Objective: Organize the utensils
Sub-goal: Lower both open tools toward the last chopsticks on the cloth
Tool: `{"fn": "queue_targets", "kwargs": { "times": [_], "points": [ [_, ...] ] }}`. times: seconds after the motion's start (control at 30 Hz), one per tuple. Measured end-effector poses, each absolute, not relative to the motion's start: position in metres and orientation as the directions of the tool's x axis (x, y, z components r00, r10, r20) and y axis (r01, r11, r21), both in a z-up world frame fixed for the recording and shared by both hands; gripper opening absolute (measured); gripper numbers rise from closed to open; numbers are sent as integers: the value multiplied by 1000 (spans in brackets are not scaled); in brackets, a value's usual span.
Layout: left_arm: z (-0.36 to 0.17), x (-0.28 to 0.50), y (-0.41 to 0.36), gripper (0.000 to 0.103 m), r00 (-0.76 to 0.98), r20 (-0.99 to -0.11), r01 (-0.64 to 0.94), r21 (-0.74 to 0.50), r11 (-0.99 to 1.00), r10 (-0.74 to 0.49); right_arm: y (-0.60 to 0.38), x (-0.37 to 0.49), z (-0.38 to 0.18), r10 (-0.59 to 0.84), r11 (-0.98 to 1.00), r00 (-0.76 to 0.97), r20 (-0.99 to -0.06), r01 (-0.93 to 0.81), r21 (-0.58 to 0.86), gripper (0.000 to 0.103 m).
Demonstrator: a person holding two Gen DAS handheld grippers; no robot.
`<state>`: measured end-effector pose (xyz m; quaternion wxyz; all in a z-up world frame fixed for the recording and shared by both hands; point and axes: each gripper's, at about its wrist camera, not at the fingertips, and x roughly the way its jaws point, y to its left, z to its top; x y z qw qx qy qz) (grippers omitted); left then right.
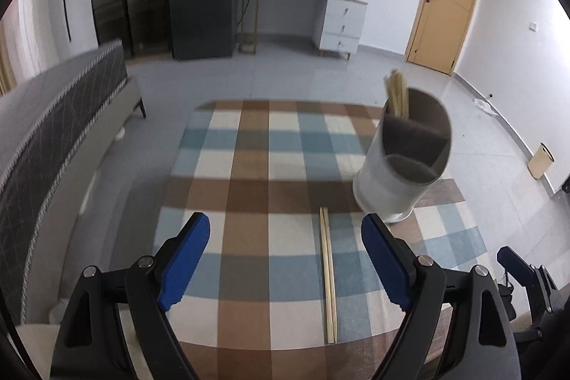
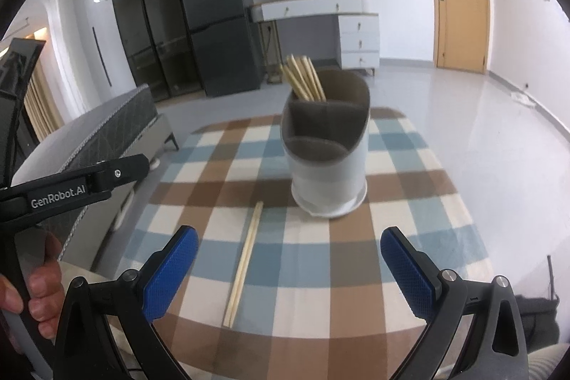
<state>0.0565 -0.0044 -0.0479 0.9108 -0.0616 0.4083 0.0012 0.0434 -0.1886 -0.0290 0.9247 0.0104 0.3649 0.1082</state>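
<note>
1. Chopsticks (image 1: 328, 275) (image 2: 243, 266), a wooden pair, lie side by side flat on the checked tablecloth (image 1: 249, 187) (image 2: 402, 166), running from the near edge of the table toward its middle.
2. A white utensil holder (image 1: 388, 187) (image 2: 329, 180) with a grey divided insert stands upright on the cloth beyond the far tips of the pair, toward the right-hand edge, close to those tips but not touching them.
3. More wooden chopsticks (image 1: 397, 95) (image 2: 302, 79) stand bundled in the holder's rear compartment; the front compartments look empty.
4. The left gripper (image 1: 285, 230) hangs above the near edge with its blue pads spread wide and released; the loose pair shows in the gap between them, nearer the right pad, and nothing is grasped.
5. The right gripper (image 2: 289, 246) is likewise spread wide and holds nothing, with the pair lying below the gap near its left pad and the holder ahead of it.
6. In the right wrist view, a hand (image 2: 34, 284) grips the handle of the left tool at the left edge of the picture.
7. A dark sofa (image 1: 53, 116) (image 2: 117, 127) stands beside the table's left edge.
</note>
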Motion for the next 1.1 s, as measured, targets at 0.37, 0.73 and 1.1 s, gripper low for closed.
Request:
{"fn": "queue_targets", "kwargs": {
  "times": [0.37,0.73,1.1],
  "points": [
    [-88,76,15,84,569,-821,-127,-146,981,-48,-183,66,-66,204,975,608,-767,-197,104,103],
    [-96,92,43,84,514,-858,-246,-175,953,-25,-152,102,-111,189,969,487,-853,-233,82,91],
    [-109,101,68,84,447,-893,-337,-219,916,-49,-124,138,-156,130,969,346,-929,-243,45,64]
  ]
}}
